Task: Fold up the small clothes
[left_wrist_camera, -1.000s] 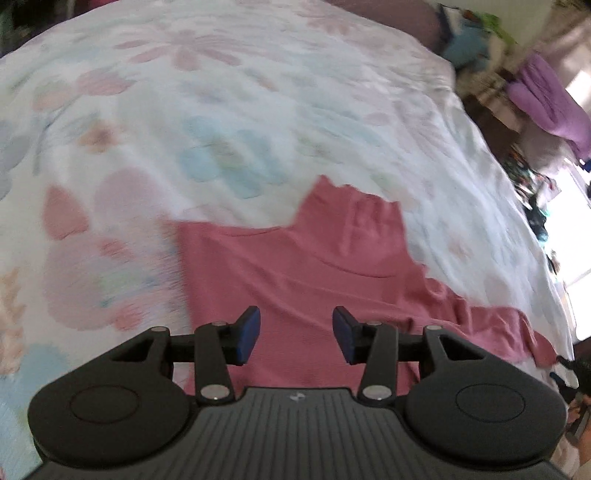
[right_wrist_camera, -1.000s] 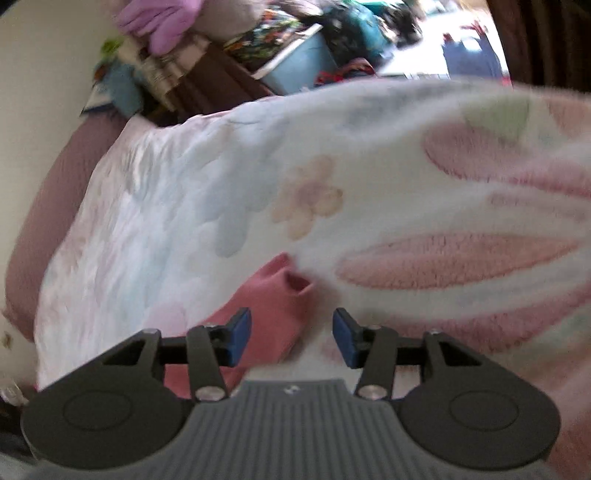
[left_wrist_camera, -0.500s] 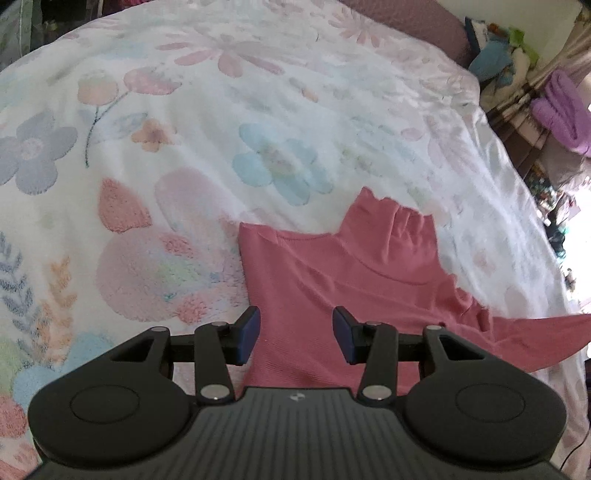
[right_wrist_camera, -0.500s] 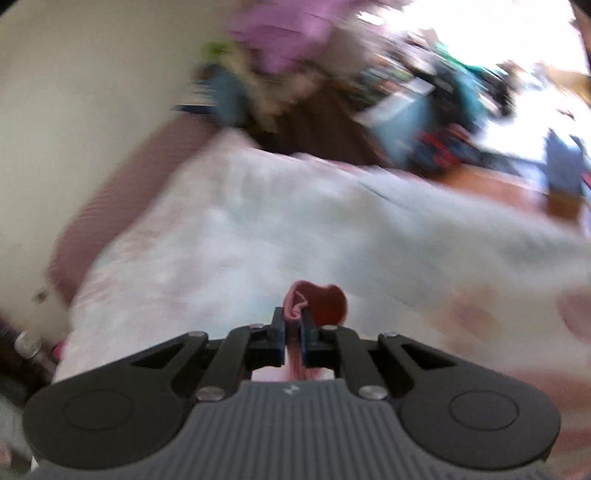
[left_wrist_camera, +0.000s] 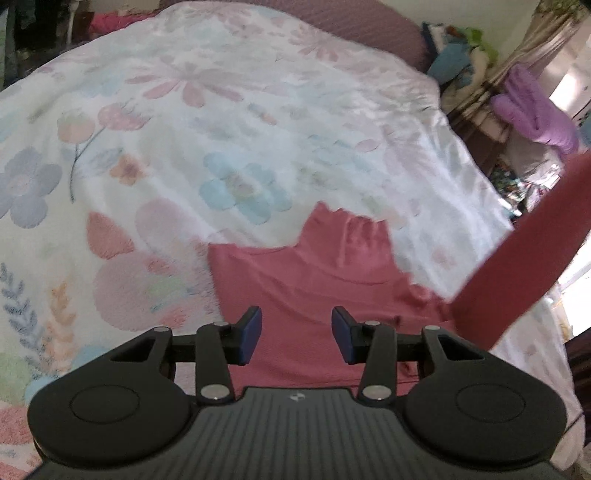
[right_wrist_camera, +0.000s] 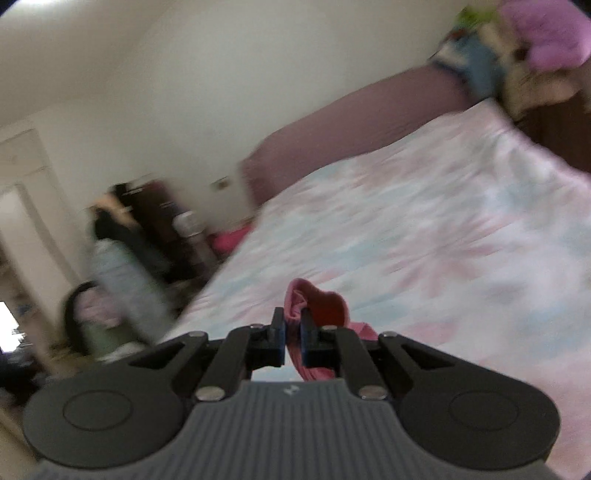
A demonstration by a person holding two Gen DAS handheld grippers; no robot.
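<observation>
A pink long-sleeved top (left_wrist_camera: pixel 306 288) lies flat on the floral bedspread (left_wrist_camera: pixel 221 147), collar pointing away. My left gripper (left_wrist_camera: pixel 296 334) is open and empty, hovering over the top's body. The top's right sleeve (left_wrist_camera: pixel 524 251) is lifted off the bed and stretches up to the right. My right gripper (right_wrist_camera: pixel 292 338) is shut on the sleeve's cuff (right_wrist_camera: pixel 317 306), held above the bed; the view is blurred.
A mauve headboard cushion (left_wrist_camera: pixel 362 26) lies at the bed's far end. Piled clothes and a purple plush (left_wrist_camera: pixel 532 110) sit beyond the right edge. In the right wrist view there are bottles and clutter (right_wrist_camera: pixel 122 273) beside the bed and a wall behind.
My right gripper closed on the sleeve cuff and raised it, swinging toward the left. The sleeve now rises off the bed. My left gripper stayed open over the top.
</observation>
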